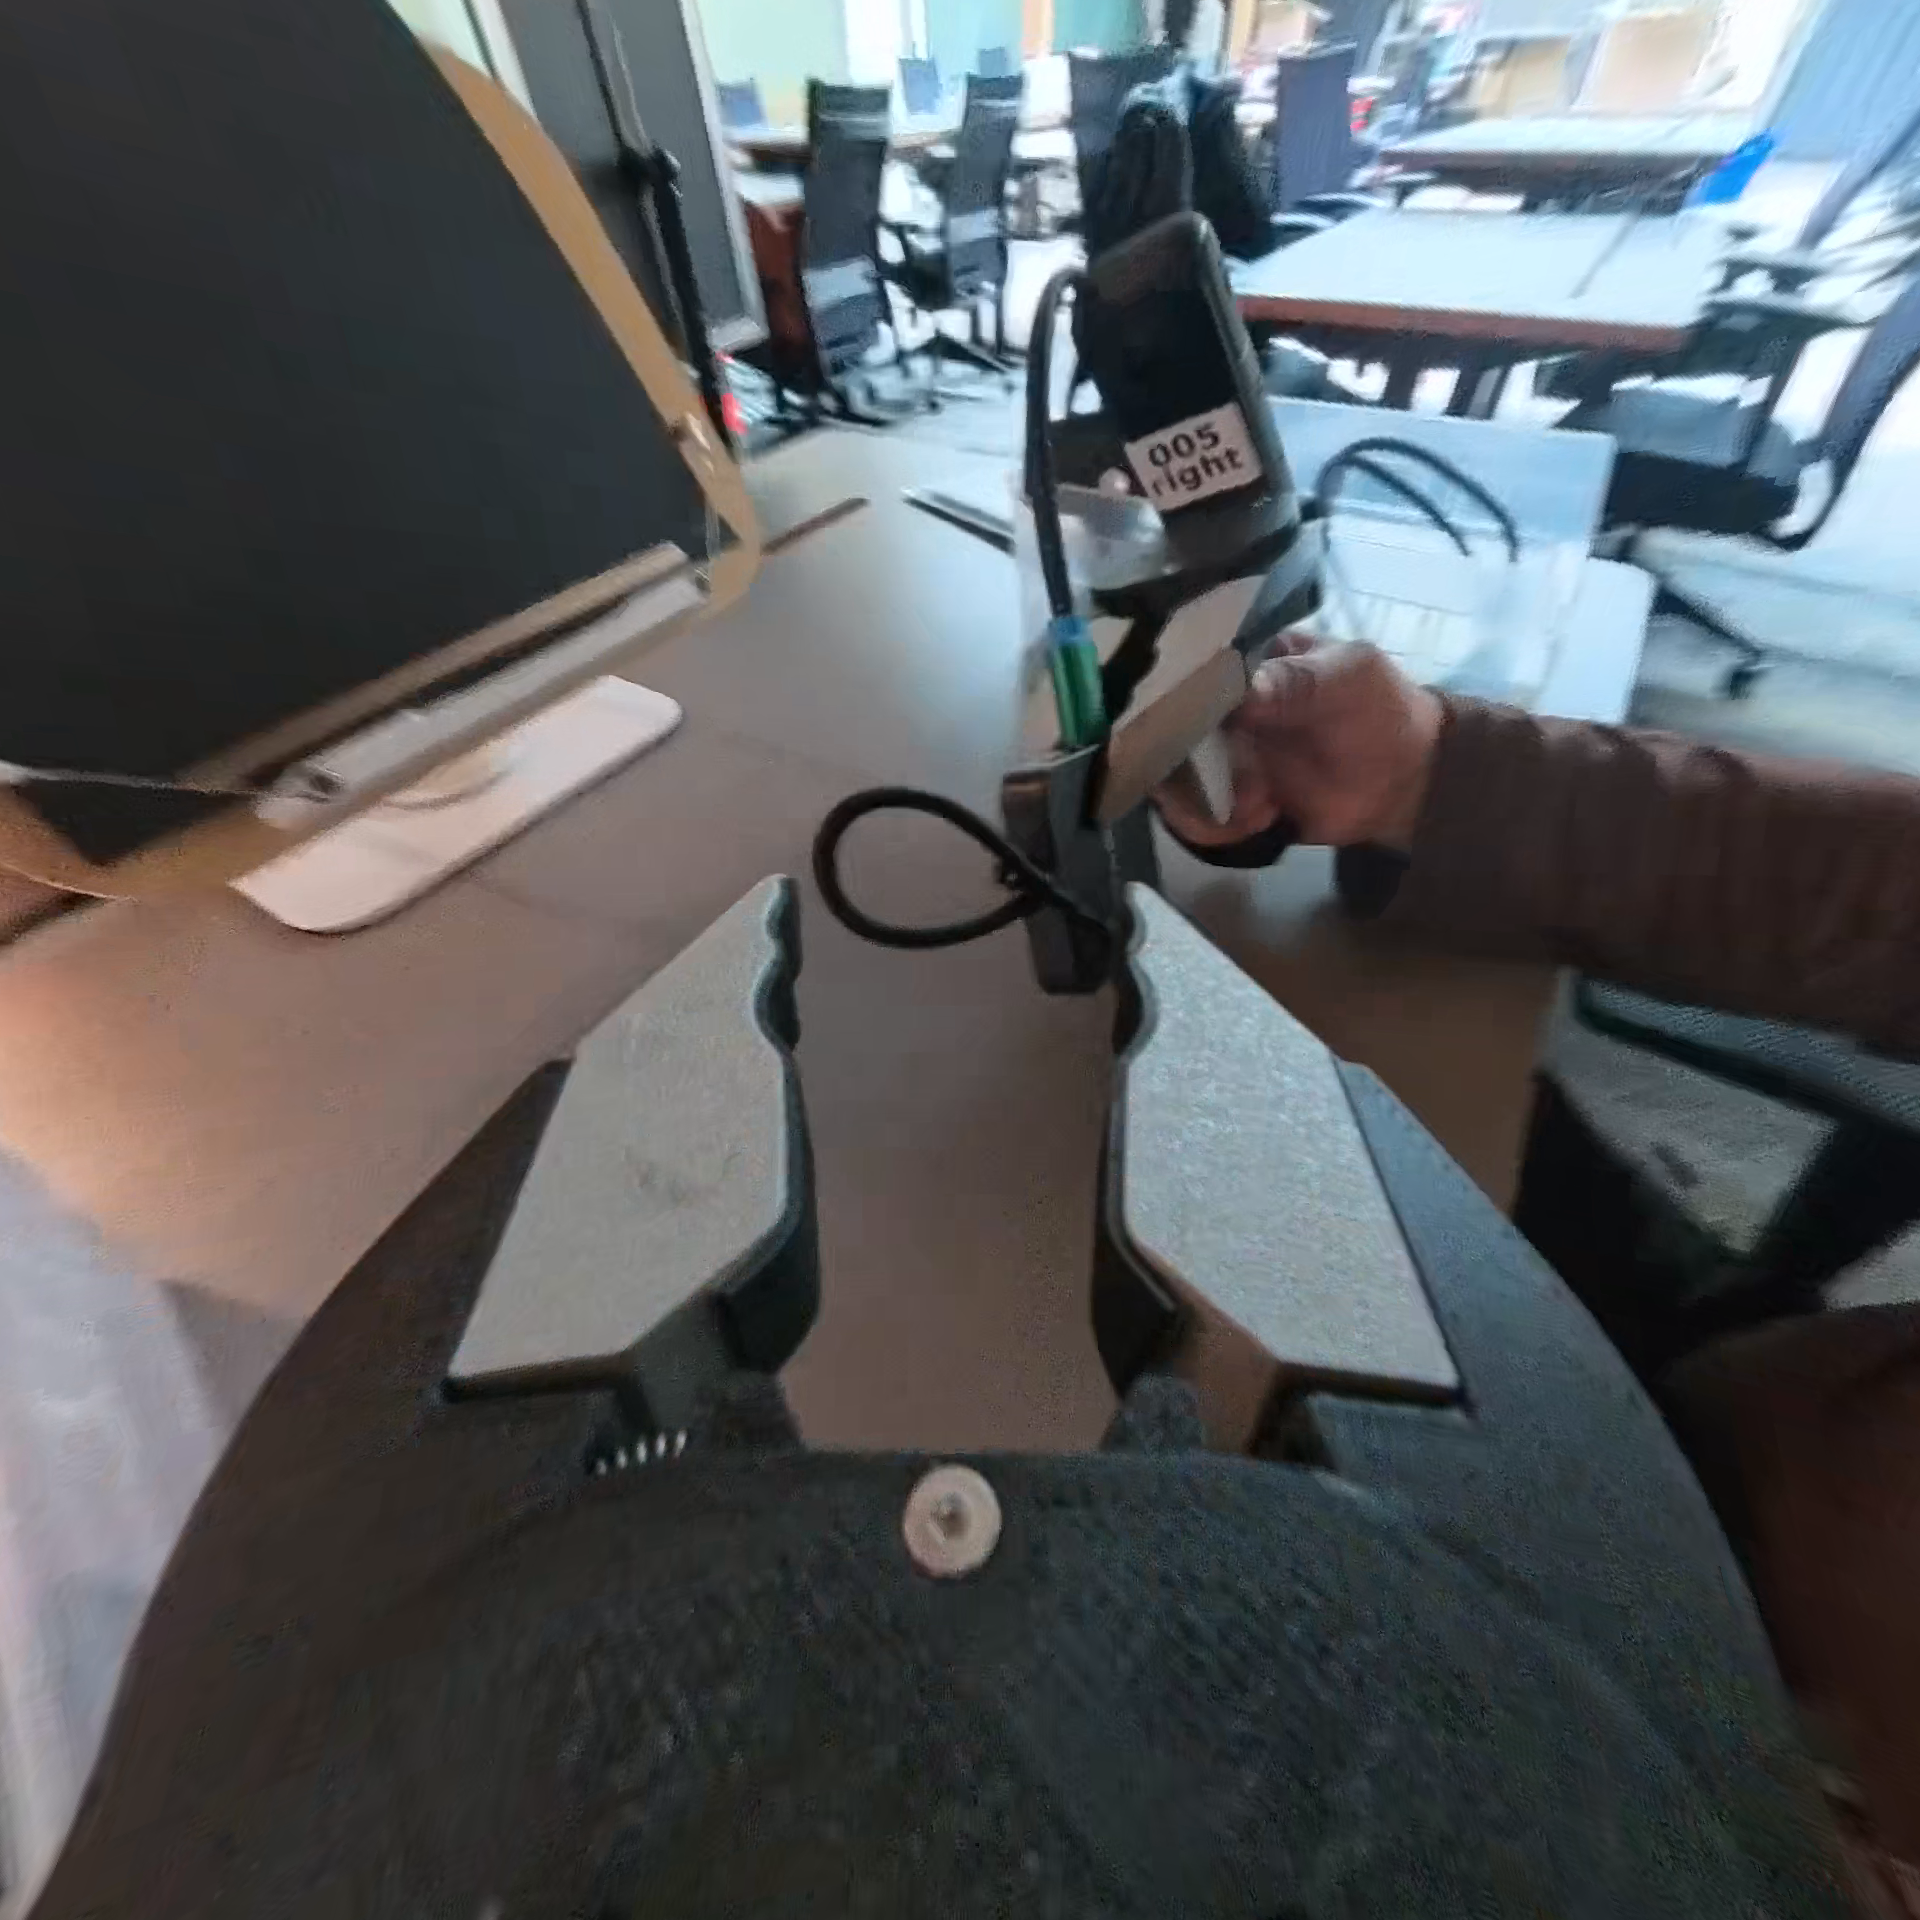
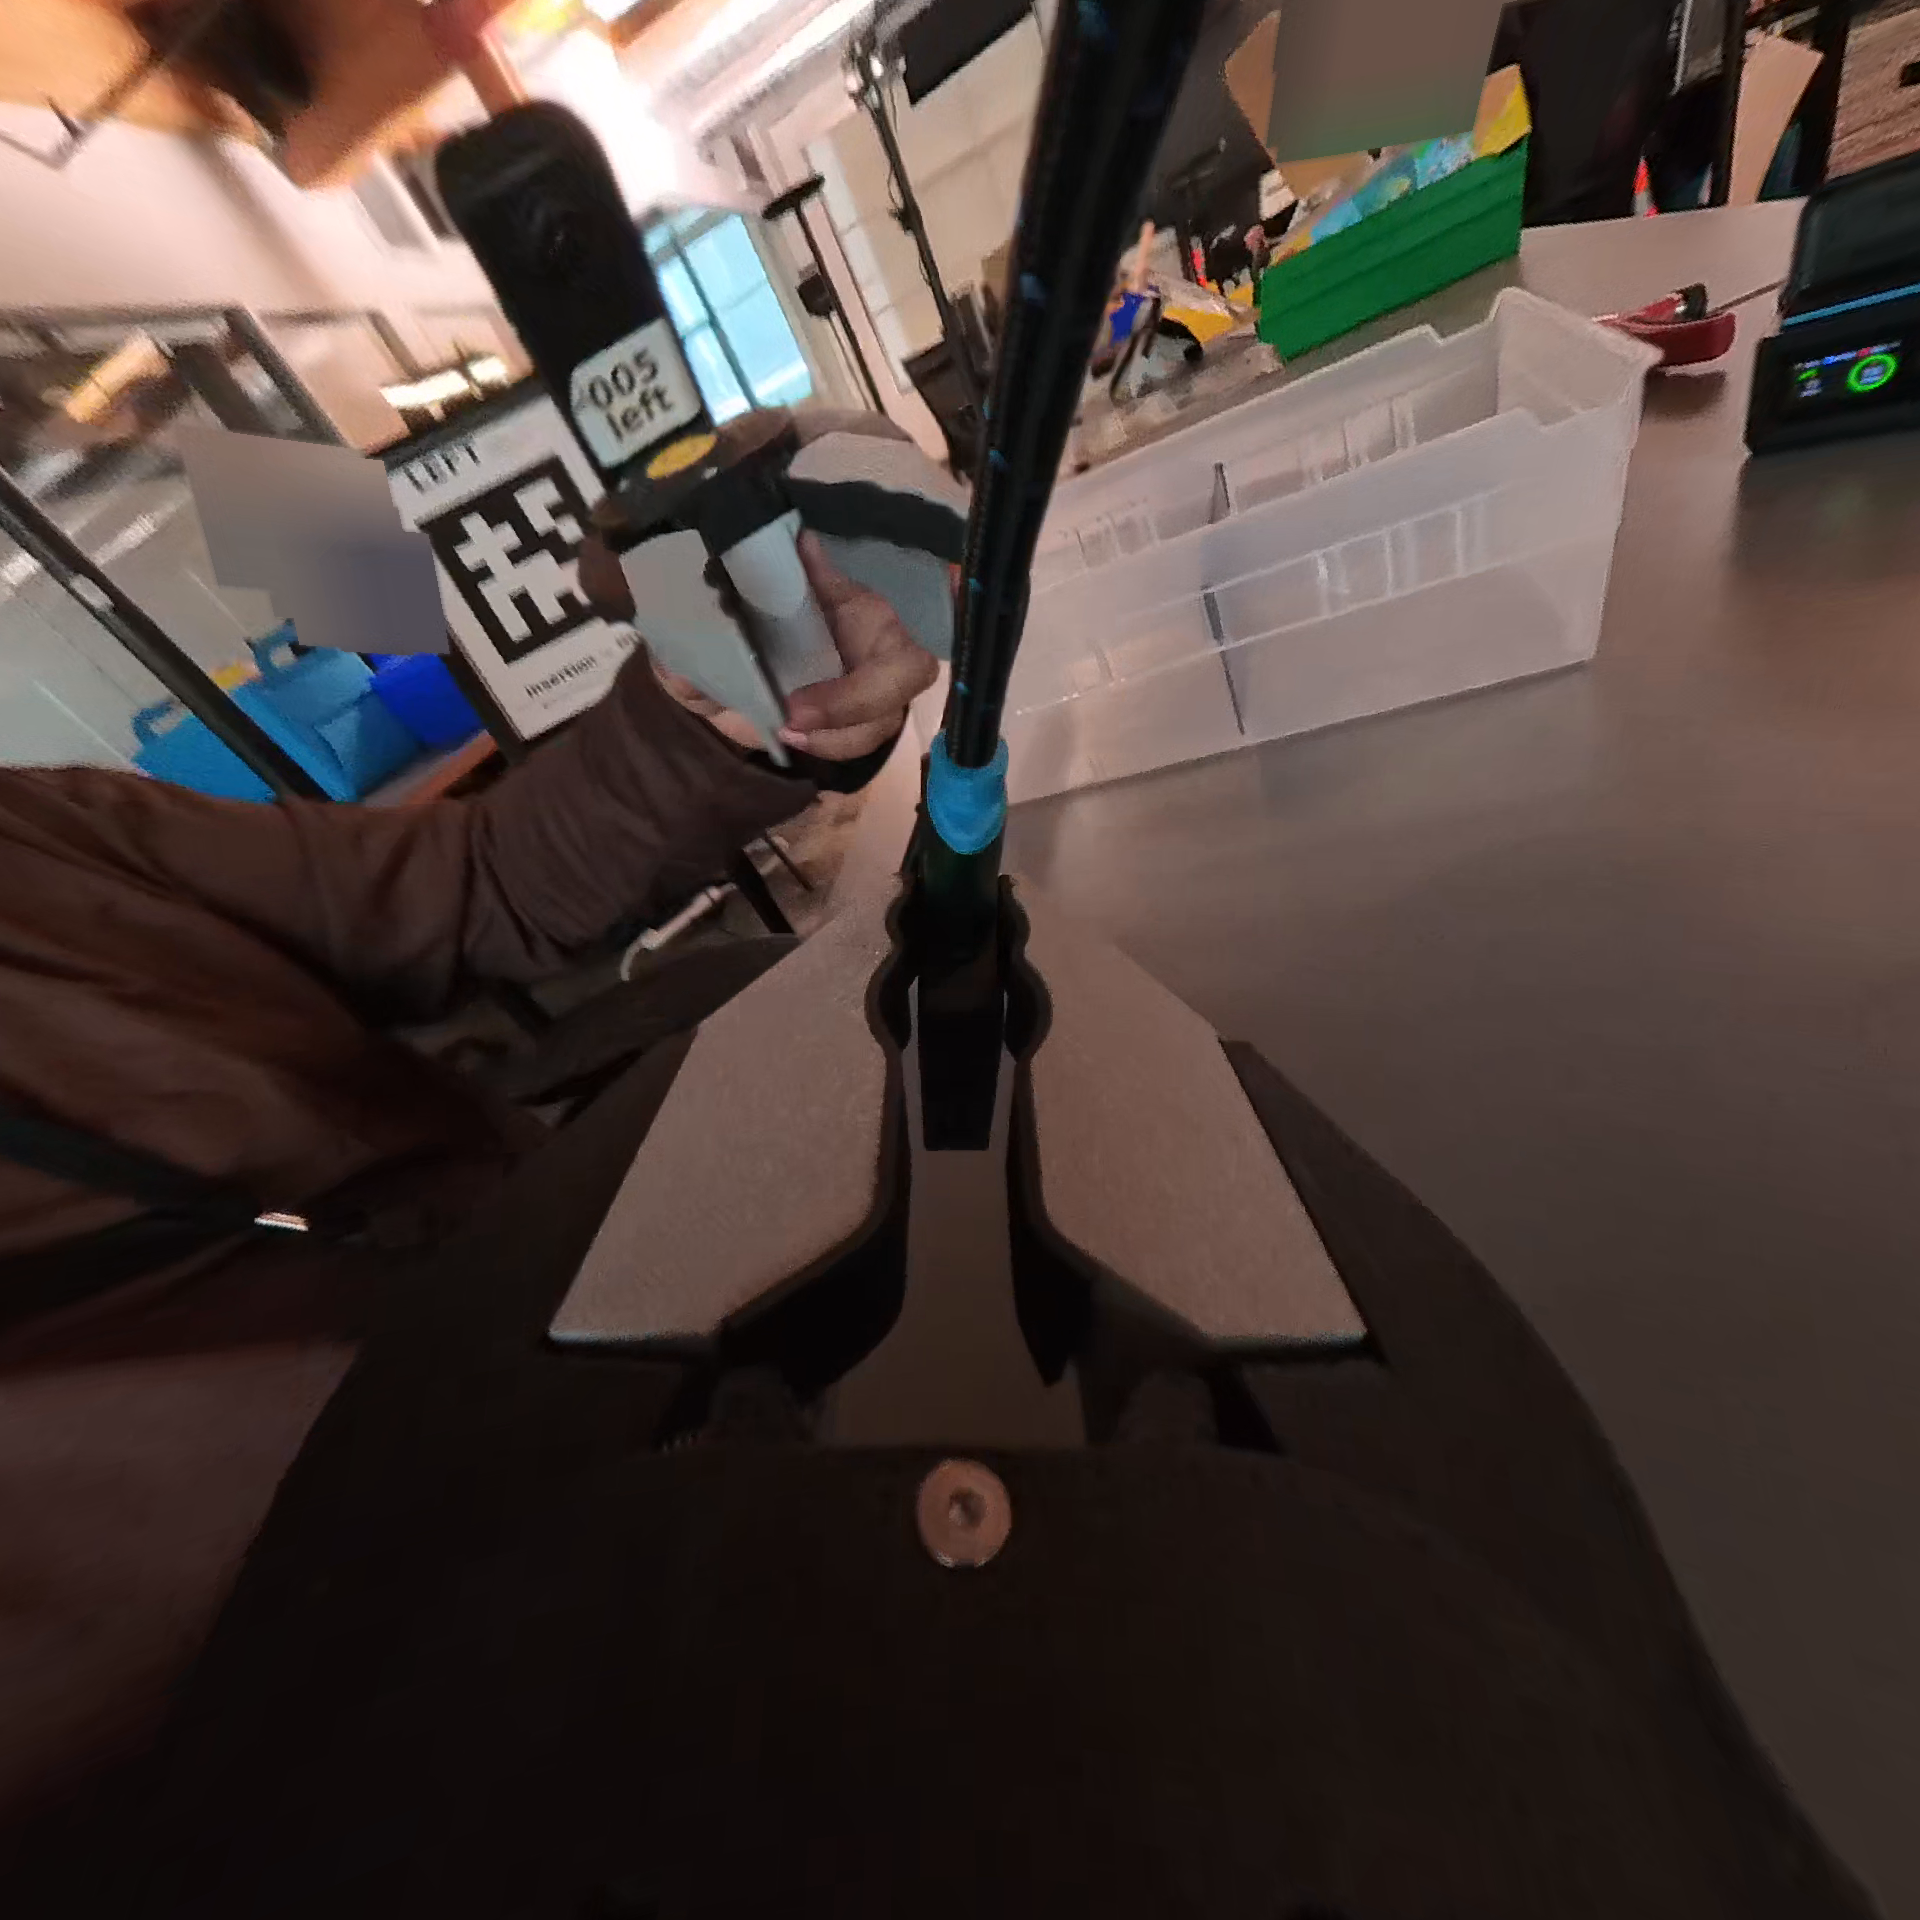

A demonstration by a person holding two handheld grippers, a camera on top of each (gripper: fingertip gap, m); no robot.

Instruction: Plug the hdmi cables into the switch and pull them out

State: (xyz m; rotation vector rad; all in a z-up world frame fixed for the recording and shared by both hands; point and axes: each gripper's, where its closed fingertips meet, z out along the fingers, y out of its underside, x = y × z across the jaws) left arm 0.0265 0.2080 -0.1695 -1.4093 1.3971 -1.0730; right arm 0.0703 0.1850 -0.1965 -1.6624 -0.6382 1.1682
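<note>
At frame centre the right gripper (image 2: 961,997) clamps the black plug (image 2: 956,1081) of the blue-collared cable (image 2: 968,800), presumably for control at the port, while the left gripper (image 1: 961,935), spread wide and empty, faces the dark switch (image 1: 1070,951) on the tabletop (image 1: 914,1195).

Place: open-plan office doubling as a lab bench.
Furniture: black mesh office chairs (image 1: 847,223) at 12 o'clock, long desks (image 1: 1475,281) at 1 o'clock.
Near desk: monitor (image 1: 291,343) at 10 o'clock.
Lab signs: clear divided bin (image 2: 1351,540), green crate (image 2: 1392,249) at 1 o'clock.
</note>
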